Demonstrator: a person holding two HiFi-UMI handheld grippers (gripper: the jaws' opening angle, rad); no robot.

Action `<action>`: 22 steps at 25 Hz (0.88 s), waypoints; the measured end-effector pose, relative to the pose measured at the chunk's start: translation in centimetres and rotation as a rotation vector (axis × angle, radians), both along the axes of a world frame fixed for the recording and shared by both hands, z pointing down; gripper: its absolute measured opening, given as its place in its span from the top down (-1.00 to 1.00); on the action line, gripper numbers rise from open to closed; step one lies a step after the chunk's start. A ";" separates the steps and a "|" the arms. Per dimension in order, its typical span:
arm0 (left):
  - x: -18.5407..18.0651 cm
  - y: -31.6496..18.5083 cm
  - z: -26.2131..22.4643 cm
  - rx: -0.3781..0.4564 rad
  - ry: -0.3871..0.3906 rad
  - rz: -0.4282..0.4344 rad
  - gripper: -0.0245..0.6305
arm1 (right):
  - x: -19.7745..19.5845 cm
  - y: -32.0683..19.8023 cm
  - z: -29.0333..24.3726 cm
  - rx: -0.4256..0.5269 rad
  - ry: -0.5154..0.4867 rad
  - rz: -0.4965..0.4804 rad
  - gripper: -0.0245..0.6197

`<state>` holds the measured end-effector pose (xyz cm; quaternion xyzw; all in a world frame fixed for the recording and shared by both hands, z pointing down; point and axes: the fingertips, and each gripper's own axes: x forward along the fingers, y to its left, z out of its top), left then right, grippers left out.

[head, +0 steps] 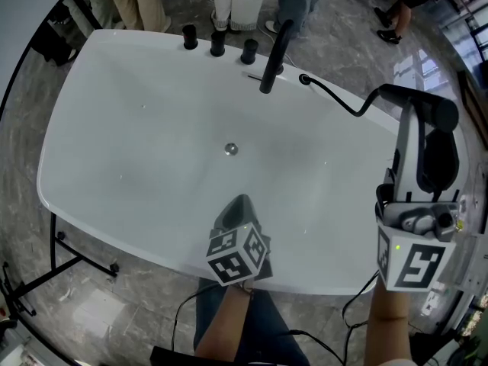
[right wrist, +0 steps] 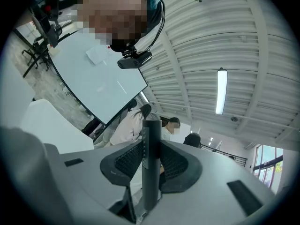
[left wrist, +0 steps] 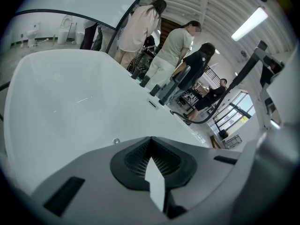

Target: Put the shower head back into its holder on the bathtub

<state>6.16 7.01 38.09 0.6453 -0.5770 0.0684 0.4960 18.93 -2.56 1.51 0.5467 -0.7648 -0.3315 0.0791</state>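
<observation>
Right gripper view: right tongs point(right wrist: 151, 143) clench the matte black cylindrical shower head point(right wrist: 151, 182); left tongs point(left wrist: 151, 142) pressed together, empty

Three cameras: one overhead, one on each gripper.
The head camera looked steeply down on the white bathtub point(head: 114, 128) from above its near rim, with the left gripper point(head: 238, 203) and right gripper point(head: 406, 124) close beneath it. The left gripper's camera sat low and near over the basin, facing along its fingers point(left wrist: 136, 156) towards the far rim. Both views shared the drain point(head: 230, 149) and the black fittings point(head: 218, 44). The right gripper's camera tilted upward to the ceiling point(right wrist: 225, 41), sharing only the standing people point(right wrist: 131, 125) with the left.
</observation>
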 end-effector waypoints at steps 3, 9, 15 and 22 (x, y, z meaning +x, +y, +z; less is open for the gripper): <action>0.1 -0.1 0.0 0.000 -0.002 0.000 0.92 | 0.2 -0.1 -0.2 0.006 0.003 0.005 0.54; 0.2 -0.3 0.2 -0.004 -0.004 -0.002 0.92 | 0.3 -0.8 -0.6 0.018 0.007 0.003 0.54; 0.2 -0.5 0.3 -0.009 -0.005 -0.003 0.92 | 0.0 -1.6 -0.7 0.016 0.007 -0.004 0.54; 0.3 -1.3 0.6 -0.007 -0.006 0.002 0.92 | 0.4 -3.4 0.6 -0.033 -0.048 -0.010 0.54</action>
